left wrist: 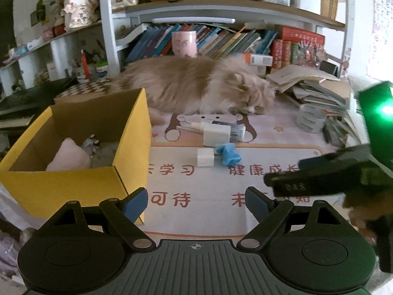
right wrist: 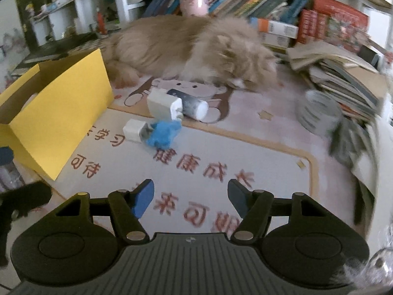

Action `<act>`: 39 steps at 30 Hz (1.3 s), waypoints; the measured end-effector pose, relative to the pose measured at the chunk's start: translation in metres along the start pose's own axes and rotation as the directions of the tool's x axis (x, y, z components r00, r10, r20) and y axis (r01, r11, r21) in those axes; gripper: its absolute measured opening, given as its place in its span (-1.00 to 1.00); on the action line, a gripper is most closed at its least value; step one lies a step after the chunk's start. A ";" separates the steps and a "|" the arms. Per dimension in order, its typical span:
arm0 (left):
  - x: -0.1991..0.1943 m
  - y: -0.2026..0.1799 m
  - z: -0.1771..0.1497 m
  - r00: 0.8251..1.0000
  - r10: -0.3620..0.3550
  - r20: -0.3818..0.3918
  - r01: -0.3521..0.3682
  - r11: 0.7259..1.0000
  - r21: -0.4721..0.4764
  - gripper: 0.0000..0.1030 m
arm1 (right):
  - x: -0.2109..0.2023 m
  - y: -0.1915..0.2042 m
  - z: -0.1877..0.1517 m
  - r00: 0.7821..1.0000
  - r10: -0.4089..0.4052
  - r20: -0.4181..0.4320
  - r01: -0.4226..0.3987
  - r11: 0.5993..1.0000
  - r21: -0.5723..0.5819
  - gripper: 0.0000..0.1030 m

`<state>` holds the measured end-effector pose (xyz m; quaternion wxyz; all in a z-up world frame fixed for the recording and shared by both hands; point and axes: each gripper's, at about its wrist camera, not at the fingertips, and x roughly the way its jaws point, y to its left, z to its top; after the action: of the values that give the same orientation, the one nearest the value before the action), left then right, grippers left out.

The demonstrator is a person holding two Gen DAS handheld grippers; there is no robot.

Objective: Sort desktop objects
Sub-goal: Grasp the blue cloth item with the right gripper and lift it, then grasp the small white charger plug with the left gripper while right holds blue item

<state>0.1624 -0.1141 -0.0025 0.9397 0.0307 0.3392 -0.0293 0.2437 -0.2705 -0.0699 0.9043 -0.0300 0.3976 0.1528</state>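
Both grippers, left (left wrist: 196, 202) and right (right wrist: 191, 198), hover with fingers apart, holding nothing.

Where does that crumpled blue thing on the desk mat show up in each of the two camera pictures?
Left wrist view: the crumpled blue thing lies just right of centre, touching the small white cube.
Right wrist view: it lies left of centre, above the hand-held gripper, again beside the cube.
Shared landmark: the yellow cardboard box, at the left in both.
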 end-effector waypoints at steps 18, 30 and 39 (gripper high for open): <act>-0.003 -0.003 0.002 0.993 0.119 -0.019 -0.120 0.992 -0.036 0.72 | 0.089 0.009 0.057 0.990 0.134 -0.052 -0.133 0.991 0.028 -0.19; 0.007 -0.012 0.010 0.997 0.077 -0.001 -0.077 0.997 -0.017 0.72 | 0.066 -0.009 0.046 0.992 0.124 -0.019 -0.123 0.992 0.026 -0.48; 0.046 -0.031 0.025 1.000 0.007 0.009 -0.007 1.000 -0.029 0.71 | 0.012 -0.052 0.025 0.999 0.001 0.044 -0.003 0.999 0.050 -0.48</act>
<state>0.2112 -0.1487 -0.0140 0.9417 0.0180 0.3354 -0.0213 0.2849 -0.3127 -0.0647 0.9131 -0.0036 0.3814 0.1443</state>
